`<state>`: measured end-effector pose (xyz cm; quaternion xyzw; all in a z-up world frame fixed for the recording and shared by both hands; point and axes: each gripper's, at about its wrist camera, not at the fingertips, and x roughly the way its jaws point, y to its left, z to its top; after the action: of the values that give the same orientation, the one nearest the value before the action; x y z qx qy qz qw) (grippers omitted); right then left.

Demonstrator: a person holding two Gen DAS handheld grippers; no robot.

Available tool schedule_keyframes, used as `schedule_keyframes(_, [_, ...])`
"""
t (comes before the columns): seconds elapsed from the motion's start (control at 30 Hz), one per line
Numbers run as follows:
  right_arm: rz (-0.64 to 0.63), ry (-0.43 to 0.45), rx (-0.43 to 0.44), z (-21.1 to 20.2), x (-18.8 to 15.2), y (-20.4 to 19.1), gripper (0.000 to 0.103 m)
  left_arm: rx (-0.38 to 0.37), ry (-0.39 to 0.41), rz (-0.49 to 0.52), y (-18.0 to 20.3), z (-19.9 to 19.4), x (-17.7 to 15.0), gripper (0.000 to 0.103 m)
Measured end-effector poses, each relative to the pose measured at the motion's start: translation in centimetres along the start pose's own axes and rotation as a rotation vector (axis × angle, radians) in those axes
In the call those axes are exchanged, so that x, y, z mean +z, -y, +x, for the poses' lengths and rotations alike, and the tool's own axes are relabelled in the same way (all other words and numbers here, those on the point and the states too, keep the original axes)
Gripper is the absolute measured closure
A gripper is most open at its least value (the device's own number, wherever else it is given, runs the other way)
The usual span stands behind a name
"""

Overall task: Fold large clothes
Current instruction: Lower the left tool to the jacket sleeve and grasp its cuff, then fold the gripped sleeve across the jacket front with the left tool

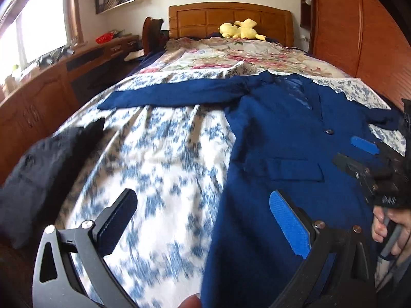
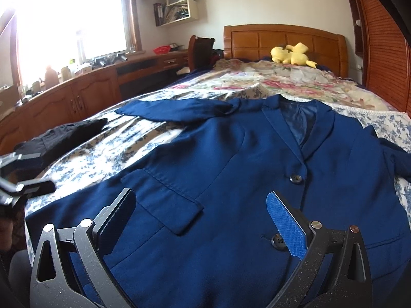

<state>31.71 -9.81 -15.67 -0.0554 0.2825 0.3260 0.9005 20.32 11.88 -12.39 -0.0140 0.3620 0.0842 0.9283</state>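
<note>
Jacket [image 2: 231,154] sleeve — cut off (right edge)

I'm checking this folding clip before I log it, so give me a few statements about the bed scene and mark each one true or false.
1. The blue jacket lies front up on the bed, one sleeve stretched out sideways. True.
2. The right gripper is clamped on the jacket's collar. False: it is open above the lower front.
3. A yellow plush toy sits by the headboard. True.
4. The left gripper is shut. False: its jaws are spread.
5. A dark garment lies beside the jacket. True.
</note>
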Motion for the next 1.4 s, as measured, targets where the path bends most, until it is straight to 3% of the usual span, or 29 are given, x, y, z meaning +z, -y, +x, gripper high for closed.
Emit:
schedule_keyframes(0.17, [0.019, -0.011, 0.012, 0.4, -0.1, 0.4, 0.000, -0.019, 0.012, 0.013, -1.5, 2.2, 3.4, 0.000])
schedule_keyframes(0.5, [0.028, -0.014, 0.012, 0.6, -0.2, 0.3, 0.000, -0.062, -0.007, -0.043, -5.1, 11.5, 9.0, 0.000])
schedule_keyframes(0.63, [0.027, -0.016, 0.012, 0.7, -0.2, 0.3, 0.000, -0.100, -0.041, -0.120, -7.0, 15.7, 10.4, 0.001])
schedule_keyframes(0.8, [0.032, -0.020, 0.017, 0.9, -0.4, 0.4, 0.000, -0.163, -0.078, -0.260, -9.8, 20.6, 12.1, 0.019])
schedule_keyframes(0.97, [0.047, -0.025, 0.028, 1.0, -0.6, 0.7, 0.000, -0.164, -0.174, -0.447, -12.4, 25.7, 12.5, 0.022])
schedule_keyframes(1.13, [0.064, -0.029, 0.035, 1.0, -0.5, 0.9, 0.000, -0.166, -0.135, -0.467, -12.3, 26.5, 13.1, 0.024])
schedule_keyframes(1.17, [0.068, -0.029, 0.035, 0.9, -0.6, 1.0, 0.000, -0.171, -0.130, -0.469, -12.3, 26.7, 13.3, 0.036])
schedule_keyframes(1.2, [0.069, -0.029, 0.035, 1.0, -0.5, 0.9, 0.000, -0.163, -0.132, -0.474, -12.3, 26.9, 13.6, 0.057])
schedule_keyframes(1.27, [0.069, -0.028, 0.035, 0.9, -0.6, 0.9, 0.000, -0.145, -0.155, -0.484, -12.6, 27.8, 14.4, 0.079])
schedule_keyframes(1.33, [0.066, -0.030, 0.033, 0.9, -0.6, 0.8, 0.000, -0.111, -0.180, -0.459, -12.5, 28.7, 15.2, 0.086])
schedule_keyframes(1.4, [0.066, -0.029, 0.030, 0.9, -0.5, 0.7, 0.000, -0.047, -0.209, -0.396, -11.6, 29.0, 16.0, 0.102])
